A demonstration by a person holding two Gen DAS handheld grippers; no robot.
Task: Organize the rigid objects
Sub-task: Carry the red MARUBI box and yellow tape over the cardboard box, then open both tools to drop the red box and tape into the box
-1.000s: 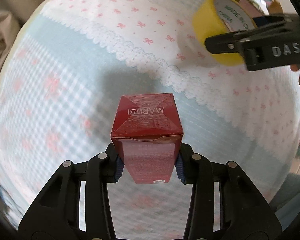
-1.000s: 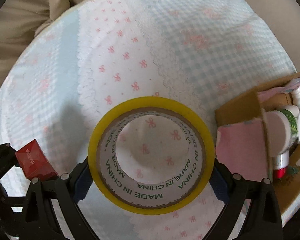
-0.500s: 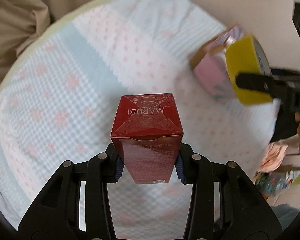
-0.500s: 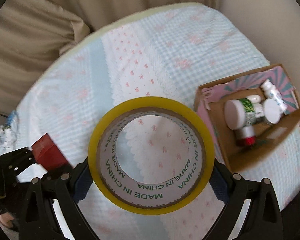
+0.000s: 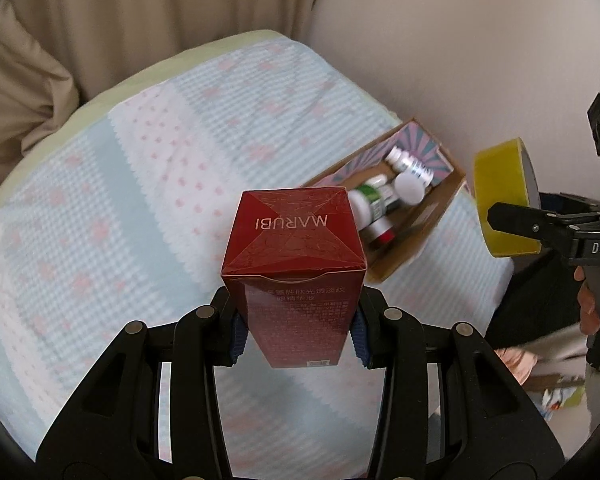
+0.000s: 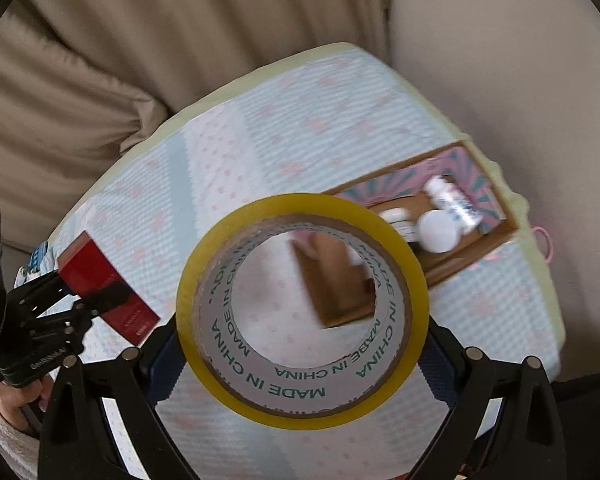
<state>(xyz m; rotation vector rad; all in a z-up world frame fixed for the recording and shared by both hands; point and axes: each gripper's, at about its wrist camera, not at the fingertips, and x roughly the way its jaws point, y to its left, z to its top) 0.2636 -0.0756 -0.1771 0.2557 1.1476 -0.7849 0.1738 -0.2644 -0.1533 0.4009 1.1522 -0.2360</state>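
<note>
1. Carton (image 5: pixel 296 264): red, sealed, clamped by left gripper (image 5: pixel 296 330) at its lower sides, held above the cloth-covered table (image 5: pixel 140 200). Prob. light; thin card, so squeeze could dent walls. Glossy film, may slip.
2. Tape roll (image 6: pixel 302 294): yellow, pinched across its outer rim by right gripper (image 6: pixel 300 364), w/ hole facing camera. Stiff, moderately heavy; rim is the sane hold.
3. Cardboard box (image 5: pixel 440 204) at far right, near table edge; bottles (image 5: pixel 408 178) fill the far end.
4. Room: near end of box looks free; table's left side wide open.
</note>
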